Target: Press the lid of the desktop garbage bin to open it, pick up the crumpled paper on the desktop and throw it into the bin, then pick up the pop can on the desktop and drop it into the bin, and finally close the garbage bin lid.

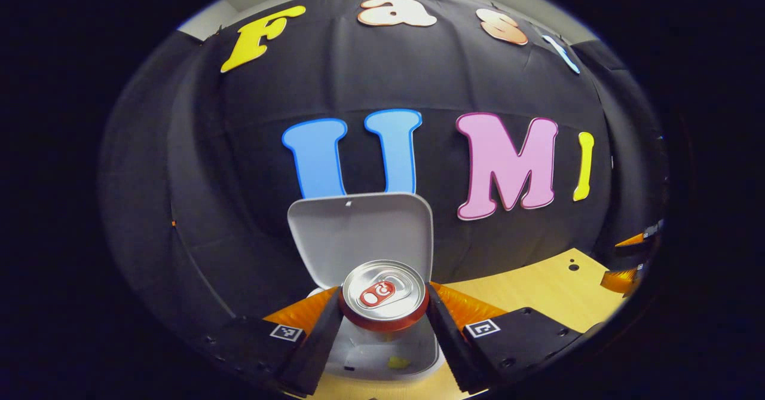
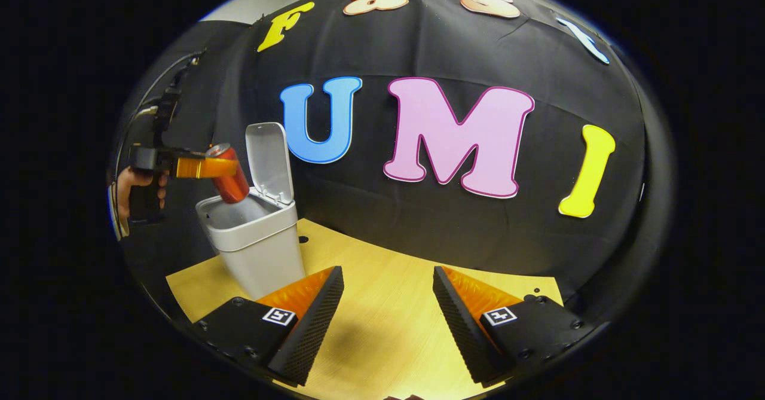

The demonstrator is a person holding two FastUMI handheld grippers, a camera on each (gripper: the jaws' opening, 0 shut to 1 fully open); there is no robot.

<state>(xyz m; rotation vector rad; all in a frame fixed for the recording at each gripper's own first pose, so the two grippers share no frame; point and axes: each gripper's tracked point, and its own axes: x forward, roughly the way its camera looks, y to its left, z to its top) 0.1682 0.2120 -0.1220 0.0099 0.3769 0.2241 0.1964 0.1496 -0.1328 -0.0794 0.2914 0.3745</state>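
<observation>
The red pop can (image 1: 383,295), its silver top showing, is clamped between both fingers of the left gripper (image 1: 382,328) and held tilted just above the open grey bin (image 2: 254,241). The smooth plastic lid (image 2: 269,161) is raised upright behind it. The right gripper (image 2: 388,316) is held apart over the pale wooden table (image 2: 382,280), nothing between its ridged fingers.

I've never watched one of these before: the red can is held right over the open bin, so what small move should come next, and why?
Probably open the left gripper so its fingers release the red aluminium pop can. It hangs over the open mouth of the grey plastic desktop bin, whose white lid stands up, so it should fall straight in.
</observation>
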